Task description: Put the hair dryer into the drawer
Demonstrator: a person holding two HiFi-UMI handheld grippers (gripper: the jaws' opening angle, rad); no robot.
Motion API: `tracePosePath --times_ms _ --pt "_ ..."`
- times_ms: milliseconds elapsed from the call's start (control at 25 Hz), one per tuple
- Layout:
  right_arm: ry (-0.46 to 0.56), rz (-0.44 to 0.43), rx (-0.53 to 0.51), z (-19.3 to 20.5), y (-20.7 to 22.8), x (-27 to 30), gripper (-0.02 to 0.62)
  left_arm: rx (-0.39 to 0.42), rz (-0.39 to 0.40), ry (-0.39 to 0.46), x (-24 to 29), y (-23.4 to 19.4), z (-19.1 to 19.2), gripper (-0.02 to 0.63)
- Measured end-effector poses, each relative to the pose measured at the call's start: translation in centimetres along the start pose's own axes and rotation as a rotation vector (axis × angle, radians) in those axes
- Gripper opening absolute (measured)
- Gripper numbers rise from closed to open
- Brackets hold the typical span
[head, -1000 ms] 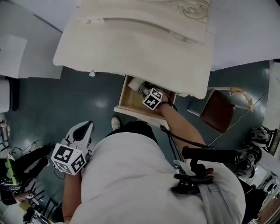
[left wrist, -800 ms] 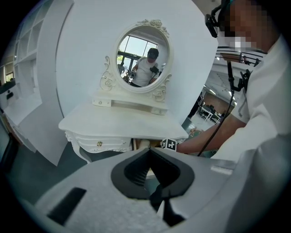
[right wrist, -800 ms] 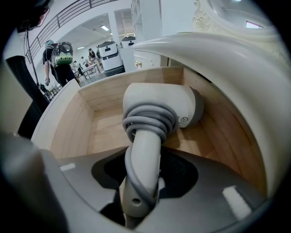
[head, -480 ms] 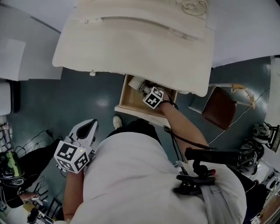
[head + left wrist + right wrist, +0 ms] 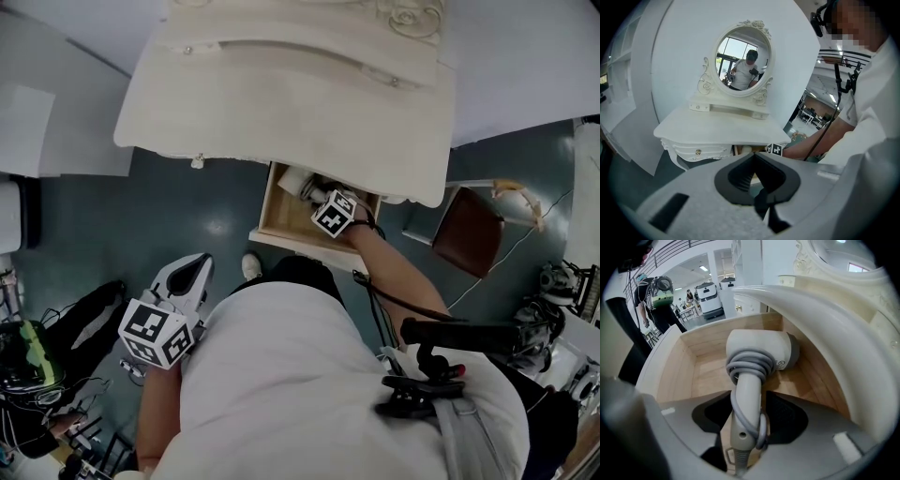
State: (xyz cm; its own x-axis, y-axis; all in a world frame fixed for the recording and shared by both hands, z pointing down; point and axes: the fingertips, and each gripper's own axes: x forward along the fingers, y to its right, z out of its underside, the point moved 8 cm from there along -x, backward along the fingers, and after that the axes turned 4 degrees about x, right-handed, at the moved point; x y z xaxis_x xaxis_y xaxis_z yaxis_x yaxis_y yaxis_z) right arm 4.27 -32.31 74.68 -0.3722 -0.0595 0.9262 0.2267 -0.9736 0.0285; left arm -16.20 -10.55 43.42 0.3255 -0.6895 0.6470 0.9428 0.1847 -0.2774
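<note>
my left claw is hanging beside my body, clenched on nothing, its tips meeting. my right claw is reaching down into the open drawer, its jaws opening around the hair dryer handle, with the pads clear of it. the dryer is resting inside the wooden drawer, cord wound round its neck, handle end cut off at the frame edge. from above, the tabletop is hiding the drawer's back and most of the dryer.
</note>
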Motion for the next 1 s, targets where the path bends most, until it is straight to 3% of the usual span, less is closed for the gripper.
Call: tracePosePath --times_ms 240,520,760,840,1000 --pt "0.024 0.047 0.034 -0.1 -0.5 -1.8 0.215 0.01 0.024 0.003 -1.0 -0.3 1.0 0.003" --pt "0.053 0.083 0.08 -0.4 -0.5 -4.6 0.193 0.053 0.111 0.018 -0.3 -0.8 0.1 0.003" --pt "0.071 0.117 0.09 -0.7 -2.2 -6.6 0.089 0.073 0.149 0.041 -1.3 -1.6 0.6 0.003" --pt "0.076 0.126 0.107 -0.5 -3.2 -7.5 0.009 0.075 0.149 0.054 -2.3 -1.6 1.0 0.003" --pt "0.077 0.126 0.144 -0.6 -5.2 -9.1 0.0 0.084 0.156 0.071 -3.8 -1.9 1.9 0.003"
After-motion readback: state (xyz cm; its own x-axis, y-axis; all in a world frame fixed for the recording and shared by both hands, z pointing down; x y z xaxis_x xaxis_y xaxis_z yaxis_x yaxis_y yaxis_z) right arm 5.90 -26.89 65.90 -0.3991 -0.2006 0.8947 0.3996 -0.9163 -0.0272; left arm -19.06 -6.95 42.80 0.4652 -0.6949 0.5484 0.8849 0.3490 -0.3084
